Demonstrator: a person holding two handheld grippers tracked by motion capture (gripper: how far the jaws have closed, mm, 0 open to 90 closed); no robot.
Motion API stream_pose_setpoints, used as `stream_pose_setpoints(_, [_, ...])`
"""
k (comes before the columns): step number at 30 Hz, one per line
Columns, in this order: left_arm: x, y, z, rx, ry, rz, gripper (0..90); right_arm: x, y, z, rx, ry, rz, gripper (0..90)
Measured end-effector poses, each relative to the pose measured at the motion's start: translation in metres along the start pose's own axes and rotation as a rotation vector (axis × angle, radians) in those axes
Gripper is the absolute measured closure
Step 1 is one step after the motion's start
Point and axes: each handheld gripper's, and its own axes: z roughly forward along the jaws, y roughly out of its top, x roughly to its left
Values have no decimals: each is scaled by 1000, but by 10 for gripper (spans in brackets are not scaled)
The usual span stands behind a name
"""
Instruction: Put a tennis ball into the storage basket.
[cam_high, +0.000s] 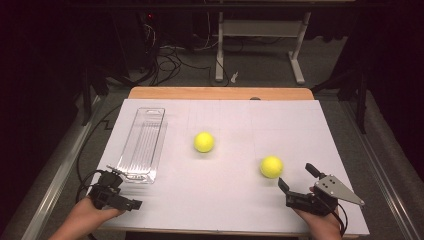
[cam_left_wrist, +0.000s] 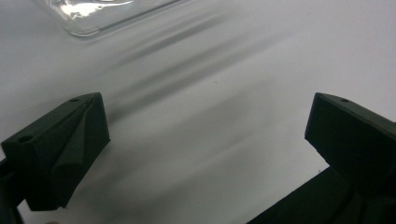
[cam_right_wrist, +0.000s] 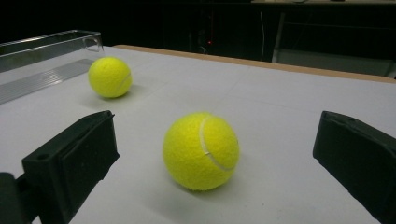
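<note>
Centre right tongs (cam_right_wrist: 215, 154), spread wide, around near fuzzy yellow tennis ball (cam_right_wrist: 201, 150) on white surface (cam_high: 225, 175). Close evenly at widest part. Keep left tongs (cam_left_wrist: 205, 140), also spread, beside clear plastic tray (cam_high: 142, 145).

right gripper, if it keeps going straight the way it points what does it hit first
Most likely the nearer tennis ball, centred ahead of the open right gripper with bare table before it. The farther tennis ball lies off to one side.

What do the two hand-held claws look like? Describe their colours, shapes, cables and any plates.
Both are black, with two blocky wedge-shaped jaws each. The right claw carries a grey three-cornered plate with small holes. The left claw has black cables trailing from it. No sleeves show on the forearms.
</note>
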Motion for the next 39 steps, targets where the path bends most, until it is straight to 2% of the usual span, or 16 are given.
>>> stream_pose_setpoints(4, [-9,2,3,30,-11,11,9,1,0,0,0,0,-4,4])
stream_pose_setpoints(8, [-20,5,6,63,8,33,8,2,0,0,0,3,-5,4])
stream_pose_setpoints(22, [-52,27,11,69,-50,82,9,1,1,-1,-5,3,-7,5])
stream_pose_setpoints(30, [-75,42,19,81,-67,132,9,1,2,-2,-6,4,-4,5])
stream_pose_setpoints(39, [-96,60,26,78,-86,164,9,1,2,-2,-9,6,-5,5])
